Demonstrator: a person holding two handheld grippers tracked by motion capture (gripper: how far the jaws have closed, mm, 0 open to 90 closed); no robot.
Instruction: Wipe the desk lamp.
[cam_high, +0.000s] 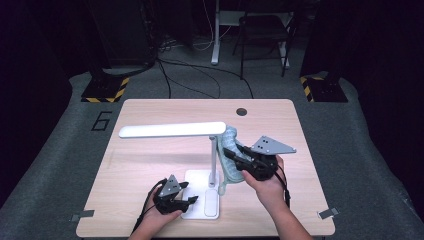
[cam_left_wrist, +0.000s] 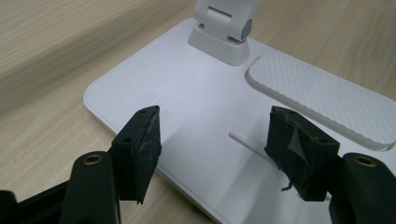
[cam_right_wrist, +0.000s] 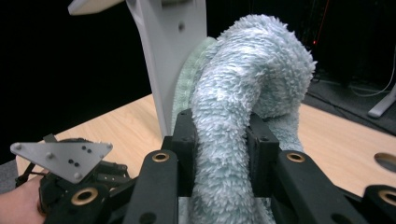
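Your right gripper (cam_high: 234, 156) is clamped on a fluffy pale blue-green cloth (cam_high: 231, 165), which you hold up against the right side of the white desk lamp (cam_high: 200, 150) at the middle of the wooden table (cam_high: 150, 165). In the right gripper view the cloth (cam_right_wrist: 243, 116) is pinched between the two black jaws, bulges up over them in a thick fold and lies against the lamp's upright white post (cam_right_wrist: 173, 60), which stands just to the left of it. In the high view the cloth hangs from beside the joint where the lamp's long flat head (cam_high: 172, 130) meets the post, and its lower end reaches down to the table just right of the lamp's base (cam_high: 202, 200). The lamp head stretches out level to the left, above the tabletop. Your left gripper (cam_high: 191, 192) rests low at the near edge of the table, over the left part of the flat white base. In the left gripper view its jaws stand apart with nothing between them but the bare surface of the base (cam_left_wrist: 187, 116); whether the tips touch the base you cannot tell from here. Beyond the jaws you see the post's hinge block (cam_left_wrist: 224, 32) at the far end of the base, and a ribbed white pad (cam_left_wrist: 322, 102) set into the base on the right. Your two hands are near each other, the left one nearer to you and lower, the right one raised beside the post.
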